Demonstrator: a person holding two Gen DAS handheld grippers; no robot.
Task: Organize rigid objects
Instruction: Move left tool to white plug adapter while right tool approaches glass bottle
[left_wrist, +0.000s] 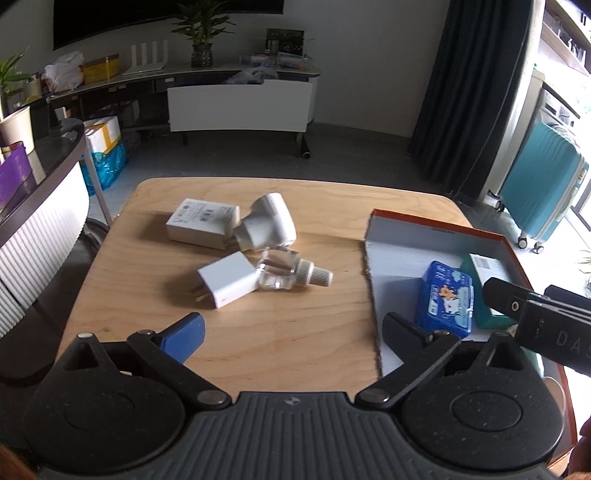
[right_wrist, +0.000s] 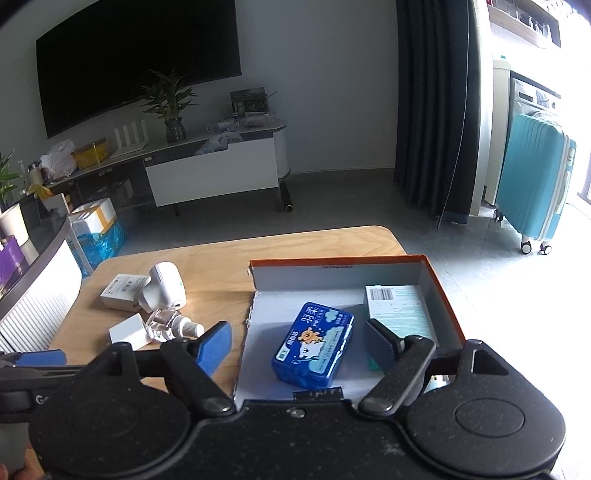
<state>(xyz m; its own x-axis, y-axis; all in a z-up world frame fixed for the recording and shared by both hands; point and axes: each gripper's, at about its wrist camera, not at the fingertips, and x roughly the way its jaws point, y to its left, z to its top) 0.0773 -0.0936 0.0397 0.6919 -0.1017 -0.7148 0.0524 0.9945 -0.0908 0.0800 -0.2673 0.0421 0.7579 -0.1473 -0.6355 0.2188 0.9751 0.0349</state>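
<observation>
Clear plastic on the bottle (left_wrist: 284, 271) at frame centre looked slippery, touching the charger (left_wrist: 227, 279), so my left gripper (left_wrist: 291, 328), and right gripper (right_wrist: 299, 341), both spread empty, risked knocking either.

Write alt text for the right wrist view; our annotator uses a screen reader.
The open right claw hovers over an orange-rimmed cardboard box holding a blue tissue pack and a teal box. Left of it, on the wooden table, lie white chargers and a clear bottle.
</observation>
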